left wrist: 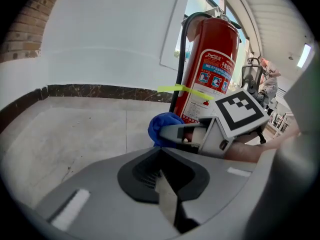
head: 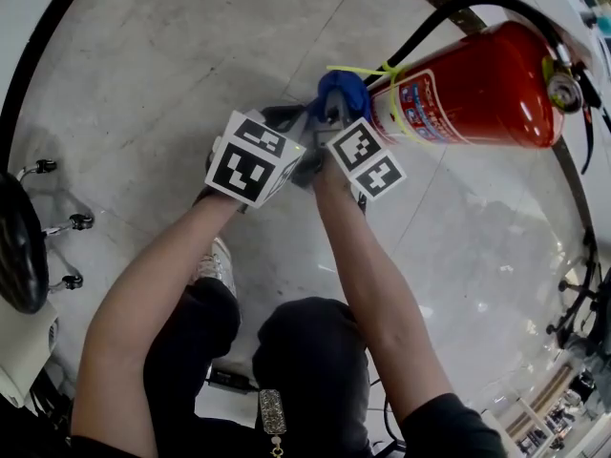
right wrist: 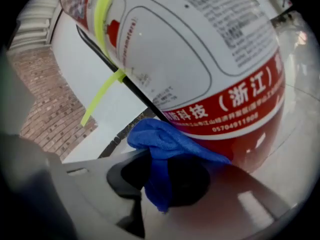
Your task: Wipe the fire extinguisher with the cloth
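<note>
A red fire extinguisher [head: 477, 89] stands on the pale floor, with a black hose [head: 449, 12] and a yellow tie [head: 368, 72] round its body. A blue cloth [head: 342, 92] is pressed against its lower label. My right gripper [head: 332, 114] is shut on that cloth. In the right gripper view the cloth [right wrist: 165, 149] hangs out of the right gripper [right wrist: 160, 184], just under the extinguisher [right wrist: 210, 59]. My left gripper [head: 291, 122] sits beside it on the left, shut and holding nothing. In the left gripper view the left gripper [left wrist: 167, 196] trails behind the cloth [left wrist: 162, 126] and the extinguisher [left wrist: 207, 69].
An office chair base with castors [head: 57, 222] stands at the left. A white wall with a dark skirting strip [left wrist: 100, 91] runs behind the extinguisher. The person's knees [head: 305, 351] are at the bottom of the head view. More chairs [left wrist: 252, 69] stand far off.
</note>
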